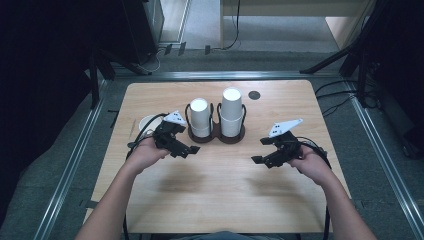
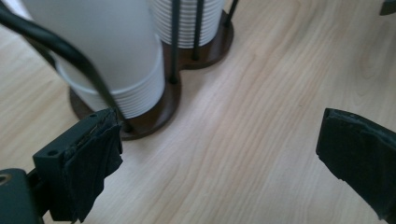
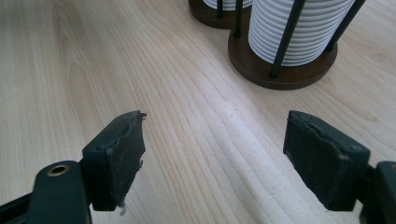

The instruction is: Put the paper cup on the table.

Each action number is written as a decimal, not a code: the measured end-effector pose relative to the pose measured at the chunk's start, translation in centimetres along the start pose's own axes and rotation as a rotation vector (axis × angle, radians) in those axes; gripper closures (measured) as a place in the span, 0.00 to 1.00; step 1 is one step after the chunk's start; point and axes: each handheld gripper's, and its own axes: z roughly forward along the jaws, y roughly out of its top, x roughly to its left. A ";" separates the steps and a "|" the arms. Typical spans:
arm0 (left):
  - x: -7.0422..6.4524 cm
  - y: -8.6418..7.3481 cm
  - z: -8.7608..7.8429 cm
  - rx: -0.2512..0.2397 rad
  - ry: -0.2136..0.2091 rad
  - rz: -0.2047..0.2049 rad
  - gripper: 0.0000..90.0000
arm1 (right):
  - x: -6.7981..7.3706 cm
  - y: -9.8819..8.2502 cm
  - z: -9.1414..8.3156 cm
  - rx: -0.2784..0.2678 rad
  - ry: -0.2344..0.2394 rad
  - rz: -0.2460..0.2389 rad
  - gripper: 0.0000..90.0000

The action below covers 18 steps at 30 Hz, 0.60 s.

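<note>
Pale wood grain covered the table (image 1: 220, 195), which sat mid-frame in the high view, ringed by dark floor. At upper centre stood a brown two-well cup holder (image 1: 216, 136), with a shorter stack of white paper cups (image 1: 199, 117) in its left well and a taller stack (image 1: 232, 112) in its right. The left gripper (image 1: 183, 148) hovered just below and left of the shorter stack, jaws spread wide and empty. The right gripper (image 1: 263, 159) hung at centre right, well apart from the holder, likewise gaping with nothing between its jaws. A white object (image 1: 146, 122) lay behind the left hand. Judging by this, no cup was yet taken; the work had barely begun.
</note>
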 end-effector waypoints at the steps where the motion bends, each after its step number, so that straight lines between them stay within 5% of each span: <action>1: -0.2 0.0 0.2 0.004 -0.001 0.010 0.01 | 0.0 0.0 0.0 -0.001 0.003 0.005 0.23; 18: -3.0 1.3 2.1 -0.030 0.002 0.045 0.01 | 0.6 0.4 0.5 0.009 -0.006 -0.026 0.23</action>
